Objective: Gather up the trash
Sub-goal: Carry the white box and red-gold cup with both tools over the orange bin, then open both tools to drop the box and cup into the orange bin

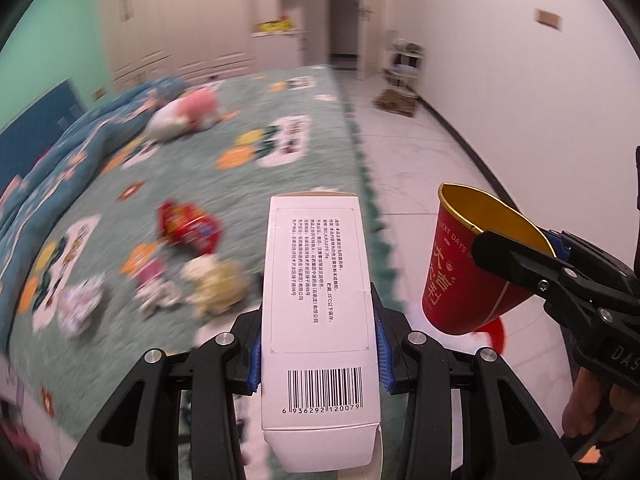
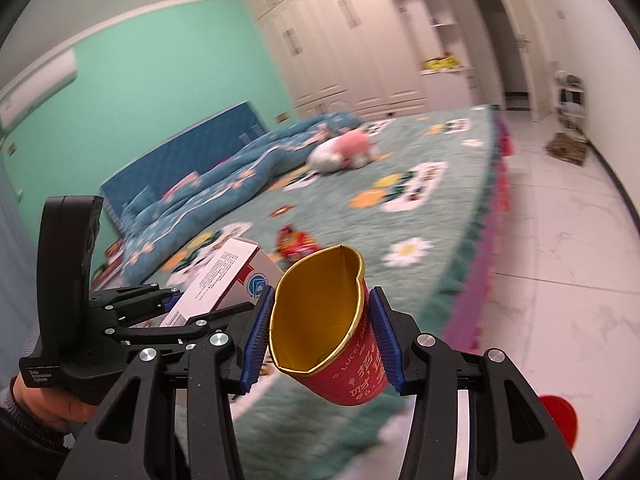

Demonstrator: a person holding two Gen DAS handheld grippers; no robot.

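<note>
My left gripper [image 1: 318, 356] is shut on a white carton box [image 1: 318, 300] with a barcode and holds it above the bed's near edge. The box also shows in the right wrist view [image 2: 224, 280]. My right gripper [image 2: 320, 336] is shut on a squashed red paper cup [image 2: 332, 336] with a gold inside. The cup also shows in the left wrist view [image 1: 468, 264], held over the floor right of the box. More trash lies on the bed: a red snack wrapper [image 1: 188, 226], a crumpled yellowish wad [image 1: 216, 280], a pink wrapper [image 1: 154, 284] and a white crumpled wrapper [image 1: 80, 308].
The bed has a teal flowered cover [image 1: 280, 92], a rumpled blue quilt [image 2: 224, 176] and a pink-and-white plush toy [image 1: 184, 114]. White tiled floor [image 1: 420, 152] lies to the right. A red round object [image 2: 560, 420] lies on the floor. Wardrobes [image 2: 340, 40] and a doorway [image 1: 344, 12] stand at the far end.
</note>
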